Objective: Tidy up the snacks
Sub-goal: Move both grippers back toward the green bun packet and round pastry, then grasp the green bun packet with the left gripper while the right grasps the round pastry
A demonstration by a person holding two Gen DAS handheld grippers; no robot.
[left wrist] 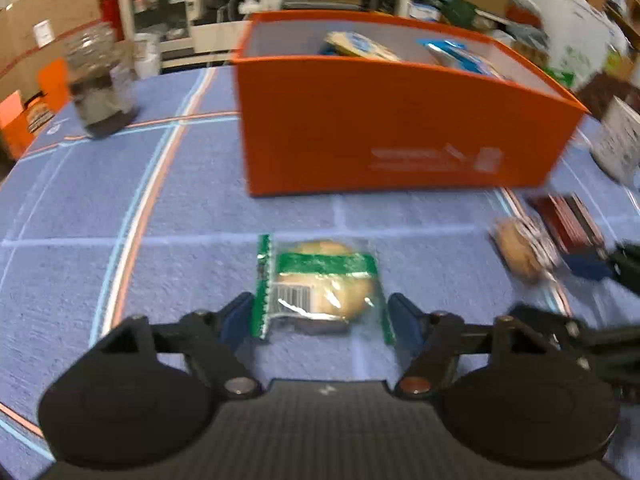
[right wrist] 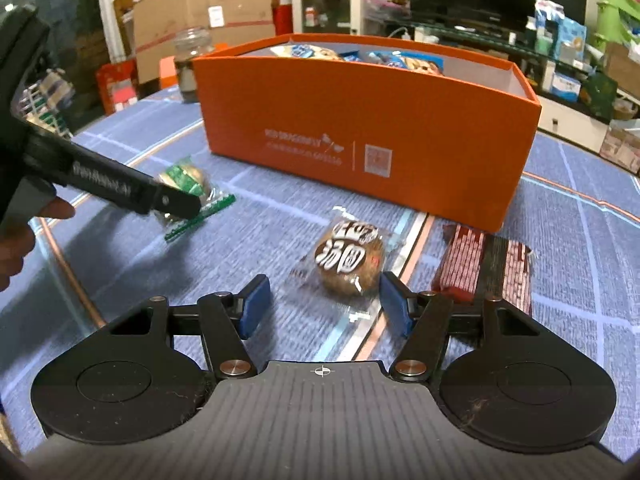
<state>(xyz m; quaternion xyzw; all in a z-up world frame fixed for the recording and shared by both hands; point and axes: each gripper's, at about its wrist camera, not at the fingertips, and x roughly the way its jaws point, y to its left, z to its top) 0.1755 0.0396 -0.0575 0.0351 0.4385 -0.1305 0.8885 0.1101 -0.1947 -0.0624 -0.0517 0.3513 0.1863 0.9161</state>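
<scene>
While your left gripper [left wrist: 320, 314] points down at the surface [left wrist: 120, 200], its blue pads stand at the two side seams of the green-banded bun packet [left wrist: 320, 284]; whether they press it you cannot tell through the blur. That packet lies on the blue checked cloth just in front of the orange box [left wrist: 380, 136], which holds blue snack packs [left wrist: 456, 54]. A glass jar [left wrist: 100, 84] stands left of the box.

From your right wrist, the right gripper [right wrist: 324, 308] is apart, its pads flanking the brown bun packet [right wrist: 348, 264] with a gap on the left side. This packet lies in front of the box [right wrist: 360, 128], with a red wafer bar [right wrist: 488, 268] at its right. Your left gripper [right wrist: 176, 204] sits over the green packet [right wrist: 188, 184], left of the box's front.
</scene>
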